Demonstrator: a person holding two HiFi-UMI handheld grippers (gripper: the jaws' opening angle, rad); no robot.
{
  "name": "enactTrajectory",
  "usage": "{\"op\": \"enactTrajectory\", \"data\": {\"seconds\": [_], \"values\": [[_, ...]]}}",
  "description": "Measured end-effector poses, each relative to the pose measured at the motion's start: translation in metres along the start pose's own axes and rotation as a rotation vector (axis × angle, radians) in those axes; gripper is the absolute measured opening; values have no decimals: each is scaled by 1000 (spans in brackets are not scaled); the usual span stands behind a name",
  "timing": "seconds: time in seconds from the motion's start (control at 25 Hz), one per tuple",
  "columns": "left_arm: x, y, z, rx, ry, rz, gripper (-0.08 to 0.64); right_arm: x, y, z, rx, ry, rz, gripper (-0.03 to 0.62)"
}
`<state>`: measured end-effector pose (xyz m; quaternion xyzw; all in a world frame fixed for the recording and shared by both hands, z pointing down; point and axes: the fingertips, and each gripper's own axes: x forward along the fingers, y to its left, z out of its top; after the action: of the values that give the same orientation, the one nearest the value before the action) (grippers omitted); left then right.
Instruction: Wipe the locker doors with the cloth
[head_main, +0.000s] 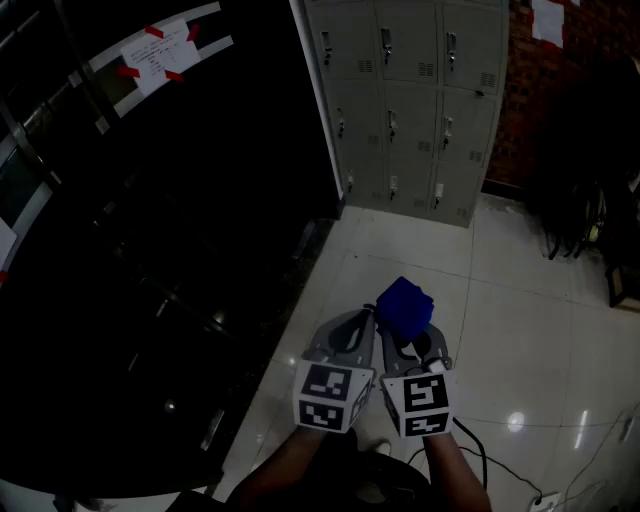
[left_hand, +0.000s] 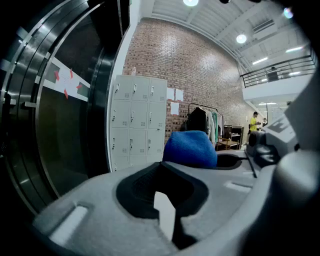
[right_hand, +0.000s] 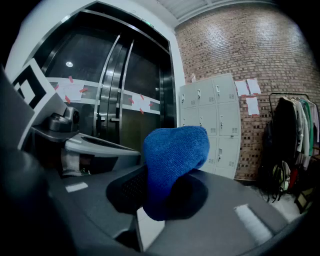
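Note:
A bank of grey lockers (head_main: 410, 100) stands against the far wall, also seen in the left gripper view as lockers (left_hand: 137, 120) and in the right gripper view as lockers (right_hand: 212, 125). A bunched blue cloth (head_main: 405, 306) is held in my right gripper (head_main: 408, 335), whose jaws are shut on the cloth (right_hand: 170, 165). My left gripper (head_main: 350, 335) hangs beside it, shut with nothing between its jaws; the cloth (left_hand: 190, 148) shows just to its right. Both grippers are low over the floor, well short of the lockers.
A dark curved glass door (head_main: 150, 220) with taped notices fills the left side. A brick wall (head_main: 535, 90) and a clothes rack (right_hand: 292, 150) with hanging garments are to the right of the lockers. Pale floor tiles (head_main: 520, 330) lie between me and the lockers. Cables (head_main: 500, 470) trail on the floor.

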<state>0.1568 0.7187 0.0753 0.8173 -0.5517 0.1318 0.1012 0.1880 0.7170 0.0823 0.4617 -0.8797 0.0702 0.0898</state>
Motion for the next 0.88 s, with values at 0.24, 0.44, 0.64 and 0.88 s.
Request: {"op": "enactTrajectory", "data": {"seconds": [0.24,0.44,0.64,0.88], "values": [[44,29,2,-33,10,-18,4,49,-19,0,-2,29,-7,71],[97,71,19,-60,-1,-55,4,111,-38,9,-24,57,-40,71],[151,126,46,-62,3,-96,4,188,-57,36,-24,74,-77,71],[201,199,72,-59,-8,-104,3,275,-61,60,-36,87,-80,71]]}}
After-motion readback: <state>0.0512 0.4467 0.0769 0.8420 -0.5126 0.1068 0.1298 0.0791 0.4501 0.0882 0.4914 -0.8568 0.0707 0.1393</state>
